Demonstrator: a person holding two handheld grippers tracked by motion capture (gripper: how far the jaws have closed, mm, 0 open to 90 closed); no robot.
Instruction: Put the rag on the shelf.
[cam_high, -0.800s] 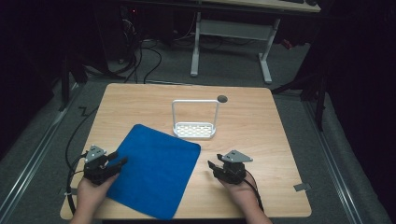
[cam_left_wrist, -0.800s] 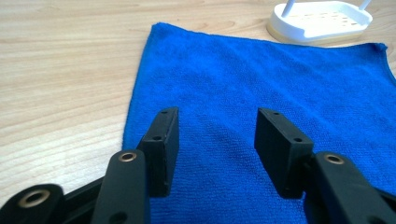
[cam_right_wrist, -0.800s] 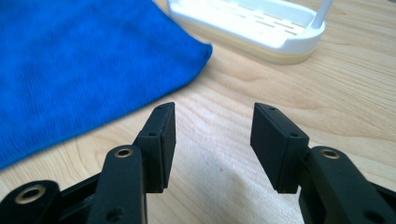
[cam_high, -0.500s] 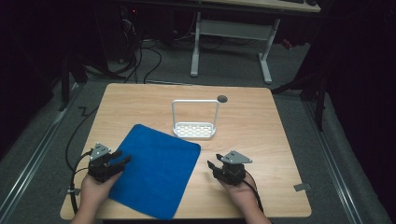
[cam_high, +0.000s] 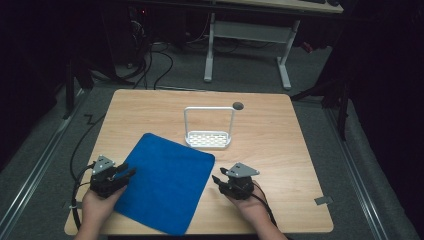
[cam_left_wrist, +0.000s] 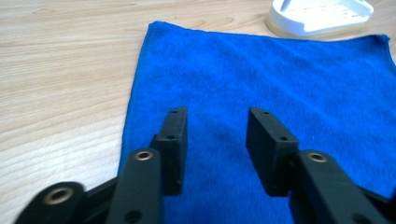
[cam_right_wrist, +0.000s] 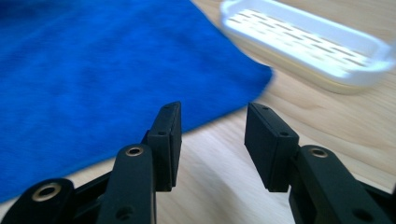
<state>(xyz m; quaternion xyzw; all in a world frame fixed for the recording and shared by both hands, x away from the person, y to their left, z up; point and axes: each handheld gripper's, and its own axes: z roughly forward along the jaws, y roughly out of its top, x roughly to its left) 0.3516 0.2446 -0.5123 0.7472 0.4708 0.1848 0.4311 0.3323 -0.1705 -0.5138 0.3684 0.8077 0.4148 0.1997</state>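
Dim, dark surroundings around an evenly lit table (cam_high: 280, 135); soft blur in gripper views.

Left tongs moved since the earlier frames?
Yes. The left tongs have shifted right, onto the blue cloth's left edge, with jaws open.

Blue cloth (cam_high: 165, 187), microfibre-looking, fuzzy nap plain in the left gripper view (cam_left_wrist: 261, 74). One layer, spread flat on the wooden table (cam_high: 280, 135), no folds or bunching. Roughly rectangular, turned askew to the table edges: one corner points toward the far side, the near corner reaches the table's front edge. Lies in the near-left part of the tabletop. Its far right edge runs just beside a white slotted tray with a tall wire handle (cam_high: 208, 137), close to the tray's base; contact cannot be told. Right gripper view shows a corner of the cloth (cam_right_wrist: 116, 70), rounded, lying flat on wood.
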